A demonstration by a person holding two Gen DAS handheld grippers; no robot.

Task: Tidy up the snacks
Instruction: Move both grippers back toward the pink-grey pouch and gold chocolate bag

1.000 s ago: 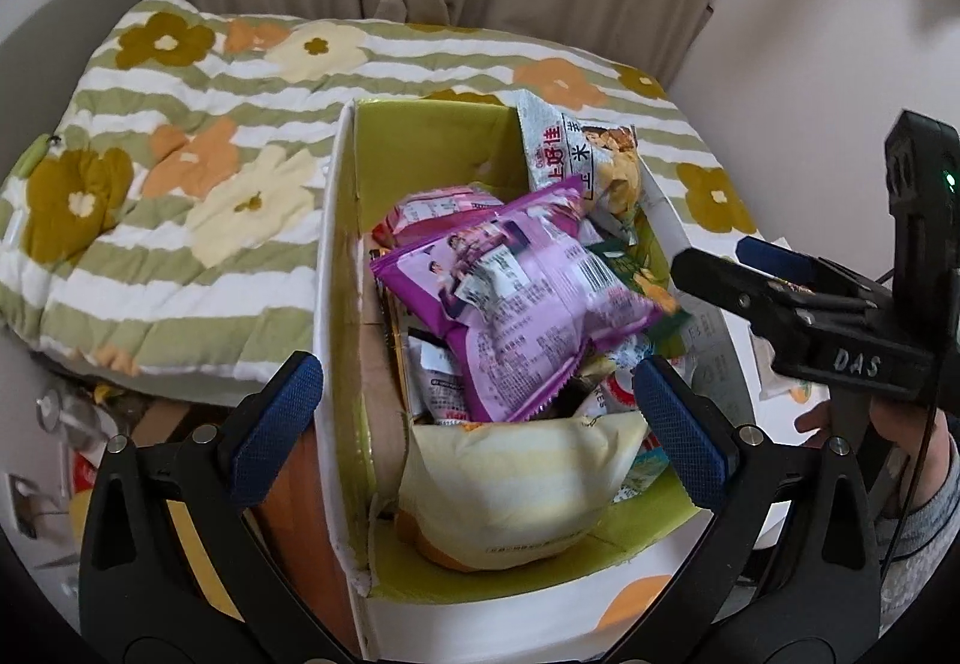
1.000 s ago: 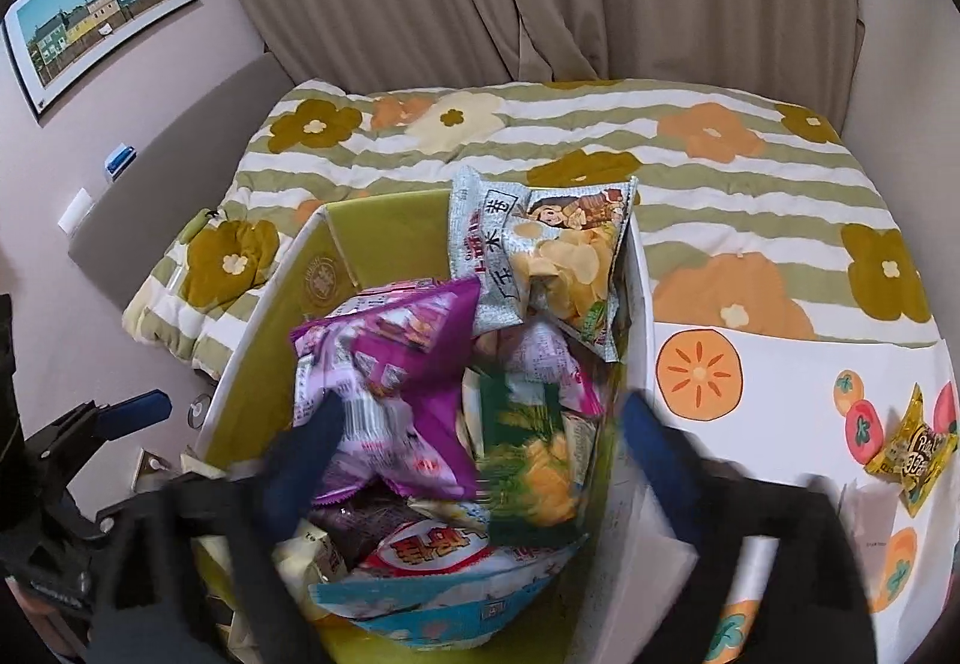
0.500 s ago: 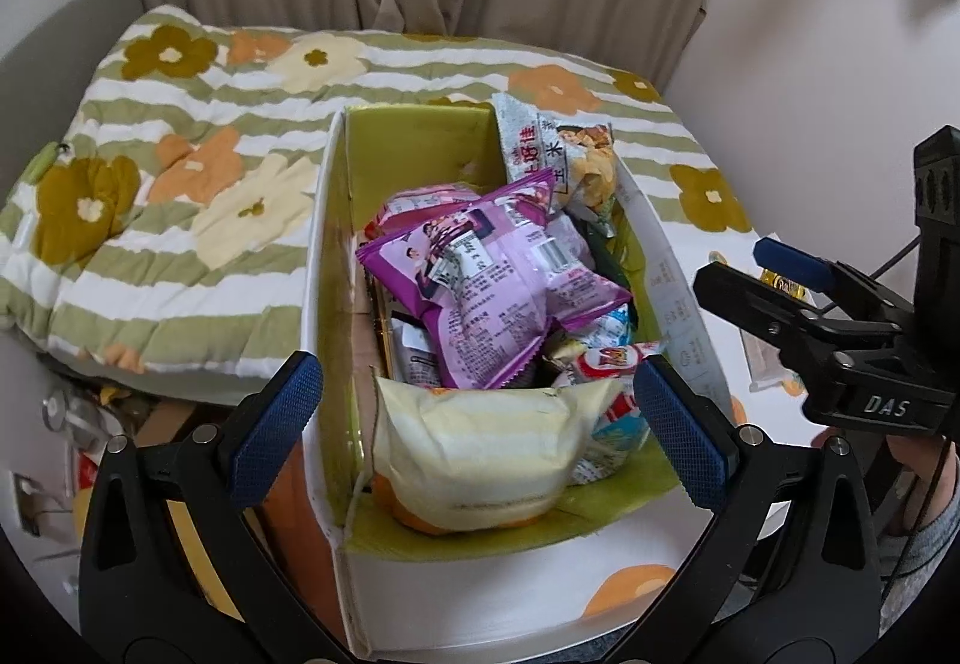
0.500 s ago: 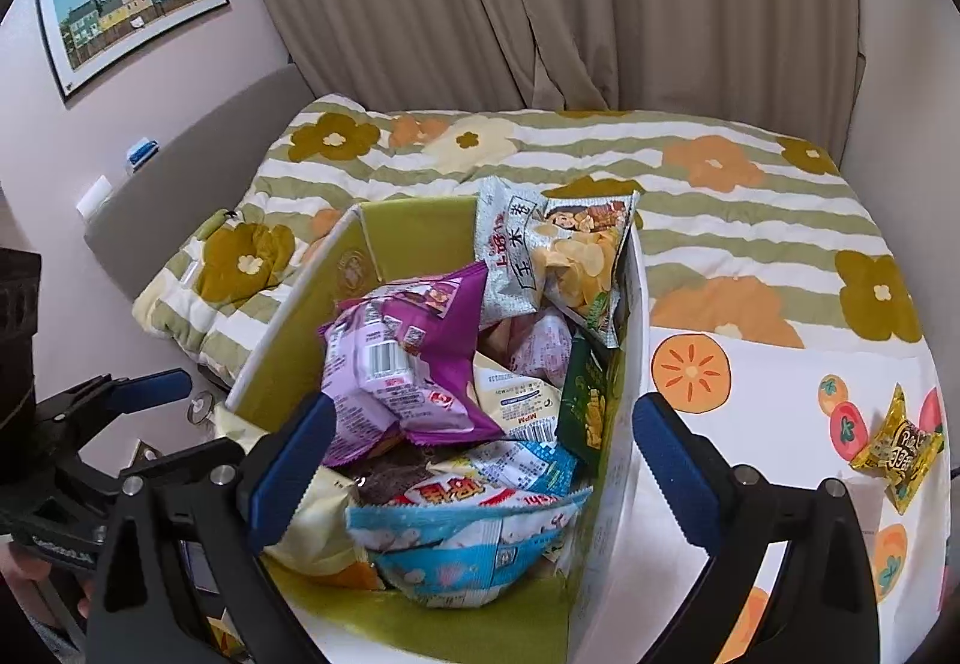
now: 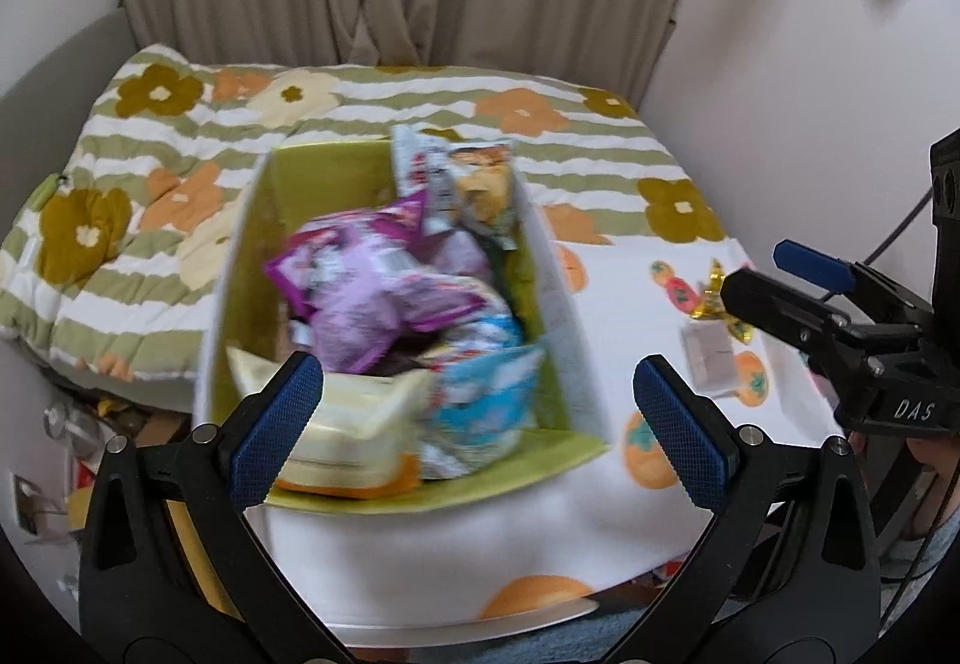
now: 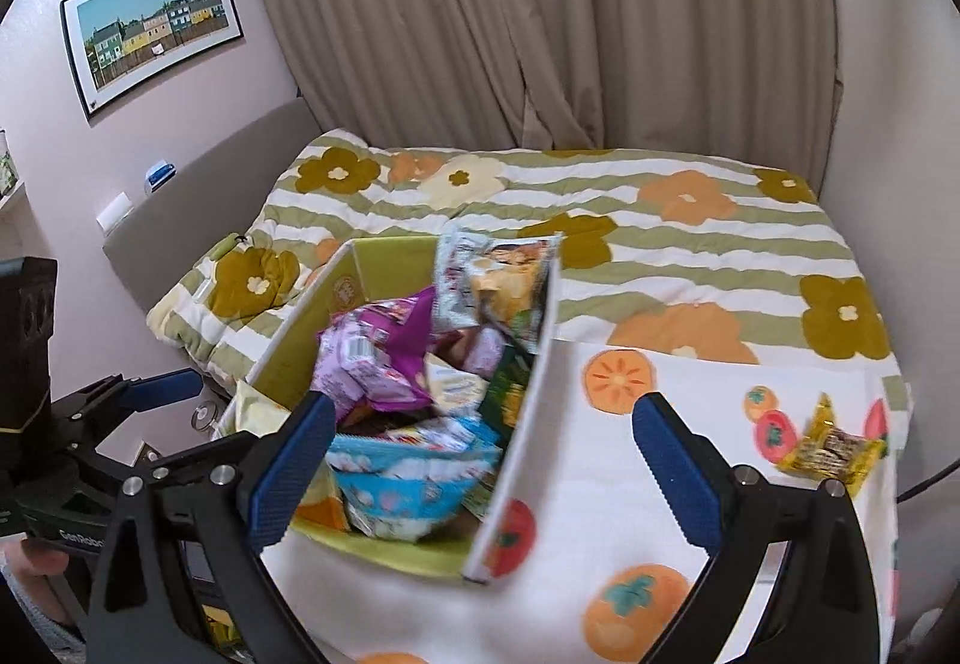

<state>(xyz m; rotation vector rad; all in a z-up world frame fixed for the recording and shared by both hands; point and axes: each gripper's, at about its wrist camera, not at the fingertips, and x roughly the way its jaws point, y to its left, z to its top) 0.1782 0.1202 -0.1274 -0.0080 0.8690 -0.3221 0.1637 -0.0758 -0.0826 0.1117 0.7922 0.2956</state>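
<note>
1. Left wrist view: the left gripper (image 5: 477, 412) has its jaws spread wide with nothing between them; its blue pads (image 5: 276, 427) frame the near end of the snack box (image 5: 564, 316).
2. Right wrist view: the right gripper (image 6: 483, 460) is likewise spread wide and holds nothing. It hangs over the near right corner of the box (image 6: 528, 424) and the white cloth (image 6: 600, 490) printed with orange fruit.
3. Each tool shows in the other's view: the right gripper (image 5: 828, 298) sits at the right edge of the left wrist picture, and the left gripper (image 6: 120, 400) at the left edge of the right wrist picture, its jaws only slightly apart there.
4. The box, green inside with white outer walls, is packed with snacks: a purple bag (image 5: 360, 298) on top in the middle, a pale yellow bag (image 5: 354, 430) at the near left, a light blue bag (image 6: 408, 484) at the near end, and a chip bag (image 6: 498, 274) standing upright against the far right wall.
5. Its near flap (image 5: 456, 484) lies folded down onto the cloth.
6. A yellow wrapped snack (image 6: 831, 448) lies on the cloth well to the right of the box, outside it; a small pale packet (image 5: 708, 358) lies just beside it.
7. Beyond the box spreads a green-striped flowered quilt (image 6: 660, 220), with beige curtains (image 6: 540, 16) behind and a framed picture (image 6: 153, 25) on the left wall.
8. Both views are somewhat blurred, so print on the bags is unreadable.
</note>
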